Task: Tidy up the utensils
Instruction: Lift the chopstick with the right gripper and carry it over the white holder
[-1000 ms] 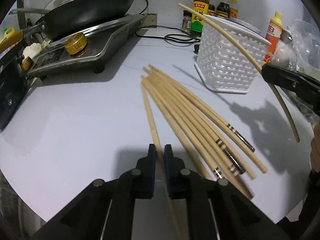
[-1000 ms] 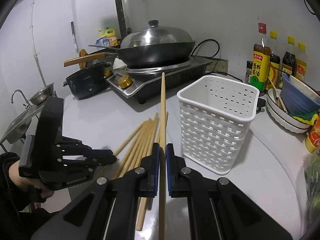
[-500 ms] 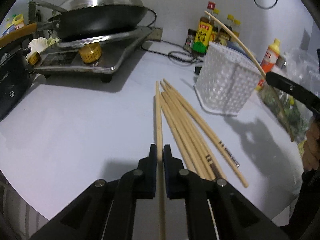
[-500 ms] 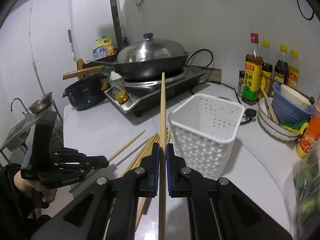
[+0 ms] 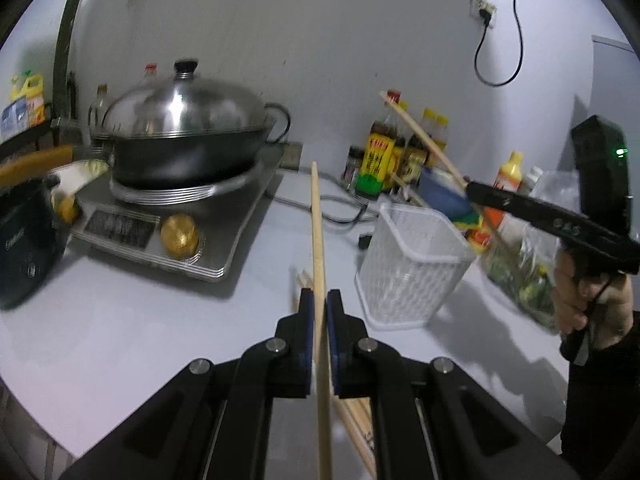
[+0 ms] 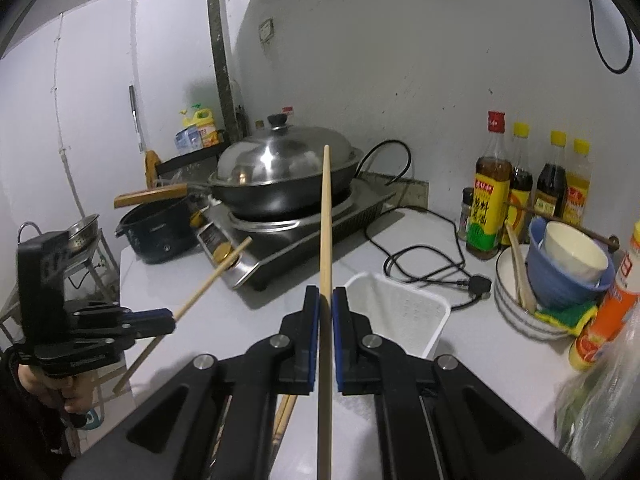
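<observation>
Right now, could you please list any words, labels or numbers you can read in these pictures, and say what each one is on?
No text is legible.
Sauce bottle: yellow label with red characters, too blurred to read.
Other bottles: labels too small.
Orange bottle: red characters, blurred.
Stove panel: print unreadable.
Black cooker: small logo, unreadable.
</observation>
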`<act>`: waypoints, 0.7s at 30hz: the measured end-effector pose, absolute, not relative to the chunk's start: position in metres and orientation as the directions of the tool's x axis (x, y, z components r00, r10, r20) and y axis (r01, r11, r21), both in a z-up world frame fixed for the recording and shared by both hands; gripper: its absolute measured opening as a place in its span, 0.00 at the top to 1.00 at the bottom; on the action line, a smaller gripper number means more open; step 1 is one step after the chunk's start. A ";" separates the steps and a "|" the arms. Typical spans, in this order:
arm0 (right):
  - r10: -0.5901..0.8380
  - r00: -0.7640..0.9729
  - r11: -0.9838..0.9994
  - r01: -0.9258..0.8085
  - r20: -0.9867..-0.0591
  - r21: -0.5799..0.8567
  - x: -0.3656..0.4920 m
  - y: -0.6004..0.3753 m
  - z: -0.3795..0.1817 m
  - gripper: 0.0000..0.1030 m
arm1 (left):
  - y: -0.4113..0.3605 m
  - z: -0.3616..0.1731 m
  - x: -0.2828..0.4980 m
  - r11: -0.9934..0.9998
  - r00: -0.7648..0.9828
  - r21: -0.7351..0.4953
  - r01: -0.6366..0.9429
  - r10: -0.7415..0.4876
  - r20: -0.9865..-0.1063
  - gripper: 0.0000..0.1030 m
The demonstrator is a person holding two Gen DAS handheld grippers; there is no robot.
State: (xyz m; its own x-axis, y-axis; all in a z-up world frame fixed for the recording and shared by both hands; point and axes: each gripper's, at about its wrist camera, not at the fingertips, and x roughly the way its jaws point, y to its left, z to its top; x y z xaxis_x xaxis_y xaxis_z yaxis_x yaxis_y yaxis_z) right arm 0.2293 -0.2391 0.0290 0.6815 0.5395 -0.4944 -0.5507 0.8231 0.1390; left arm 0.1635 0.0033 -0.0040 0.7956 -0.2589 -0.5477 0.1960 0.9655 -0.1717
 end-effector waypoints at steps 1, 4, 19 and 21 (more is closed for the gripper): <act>0.538 0.684 0.824 -0.550 -0.492 0.137 0.234 -0.238 0.032 0.94 | 0.004 0.000 0.166 0.965 0.800 -0.171 0.200 -0.262 -0.540 0.94; 0.536 0.687 0.826 -0.547 -0.491 0.137 0.249 -0.235 0.038 0.94 | 0.006 0.010 0.177 0.960 0.811 -0.177 0.215 -0.277 -0.515 0.94; 0.484 0.668 0.854 -0.501 -0.565 0.139 0.321 -0.216 0.014 0.94 | 0.032 0.023 0.219 0.952 0.844 -0.223 0.207 -0.289 -0.451 0.94; 0.482 0.667 0.854 -0.503 -0.568 0.133 0.326 -0.214 0.013 0.94 | 0.035 0.022 0.223 0.951 0.846 -0.232 0.204 -0.291 -0.447 0.94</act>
State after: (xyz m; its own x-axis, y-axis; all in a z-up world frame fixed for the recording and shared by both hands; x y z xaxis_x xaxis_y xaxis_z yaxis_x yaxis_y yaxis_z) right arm 0.3256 -0.2137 0.0125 0.6674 0.4819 -0.5678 -0.5032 0.8539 0.1333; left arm 0.2232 0.0346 0.0221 0.8460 -0.2905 -0.4471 0.2043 0.9511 -0.2315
